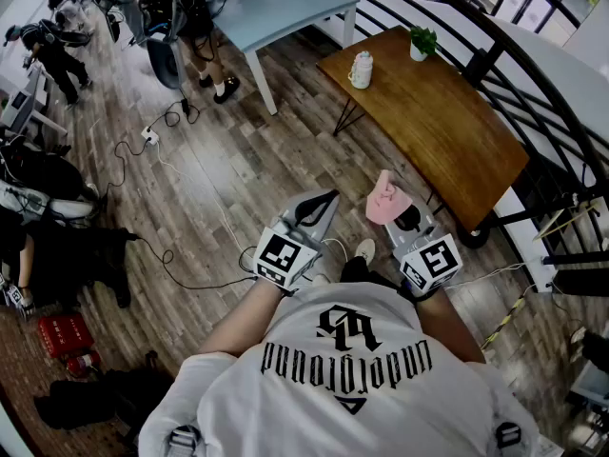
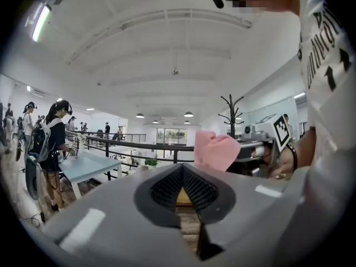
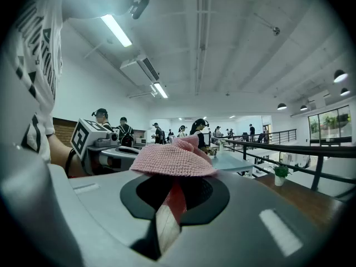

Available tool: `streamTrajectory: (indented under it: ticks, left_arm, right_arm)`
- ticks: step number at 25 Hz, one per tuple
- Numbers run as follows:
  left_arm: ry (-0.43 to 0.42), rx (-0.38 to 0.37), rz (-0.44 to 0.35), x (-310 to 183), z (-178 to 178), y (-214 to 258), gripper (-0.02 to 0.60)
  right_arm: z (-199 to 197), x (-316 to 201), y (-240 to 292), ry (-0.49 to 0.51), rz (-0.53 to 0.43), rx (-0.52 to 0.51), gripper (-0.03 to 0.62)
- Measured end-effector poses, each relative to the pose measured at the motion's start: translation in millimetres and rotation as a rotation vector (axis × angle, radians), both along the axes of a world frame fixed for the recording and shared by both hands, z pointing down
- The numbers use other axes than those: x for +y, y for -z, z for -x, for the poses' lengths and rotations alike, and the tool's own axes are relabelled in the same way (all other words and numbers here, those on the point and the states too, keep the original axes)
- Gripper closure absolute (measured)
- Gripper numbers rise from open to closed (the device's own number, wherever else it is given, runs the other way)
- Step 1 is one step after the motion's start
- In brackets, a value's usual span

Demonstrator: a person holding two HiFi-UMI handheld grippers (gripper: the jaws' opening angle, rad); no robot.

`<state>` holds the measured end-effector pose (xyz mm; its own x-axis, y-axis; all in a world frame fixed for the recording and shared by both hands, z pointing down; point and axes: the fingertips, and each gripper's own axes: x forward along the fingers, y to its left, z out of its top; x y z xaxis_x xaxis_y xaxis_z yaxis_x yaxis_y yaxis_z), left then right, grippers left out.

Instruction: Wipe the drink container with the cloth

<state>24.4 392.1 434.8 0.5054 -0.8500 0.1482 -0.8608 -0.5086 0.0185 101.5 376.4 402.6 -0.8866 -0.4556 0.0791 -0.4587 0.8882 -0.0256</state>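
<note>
head view looks steeply down on a floor (image 1: 238, 169) of grey-brown planks, with cables (image 1: 162, 141) trailing across it. ahead to the right a brown table (image 1: 447, 131) on thin black legs stands along a black railing (image 1: 533, 84). the white drink container (image 1: 361, 69) stands upright at the table's far end, with a small potted plant (image 1: 422, 42) near it. farther left is a pale blue table (image 1: 285, 3) with people (image 1: 205, 27) beside it. both grippers are held in the air over the floor, well apart from the container. the left gripper (image 1: 326, 201) has its jaws clenched together with nothing between them. the right gripper (image 1: 396, 217) is clamped on the pink knitted cloth (image 1: 385, 201), which bunches up above its jaws. the gripper views show a high white ceiling (image 3: 222, 38) with a strip light (image 3: 117, 30) and a black coat stand (image 2: 232, 113) by the wall.
</note>
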Motion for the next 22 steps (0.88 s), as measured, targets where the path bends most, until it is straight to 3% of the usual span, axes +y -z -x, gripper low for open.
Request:
streamTrajectory:
  ticks: [10, 22]
  left_arm:
    - [-0.019, -0.004, -0.013, -48.1, -10.5, -11.5, 0.532]
    - [-0.050, -0.048, -0.027, -167.5, -70.5, -12.1, 0.531]
  right_arm:
    - [-4.2, -48.3, -15.1, 0.004, 0.009, 0.005, 0.549]
    - [-65.3, -162.2, -17.7, -0.009, 0.013, -0.005, 0.549]
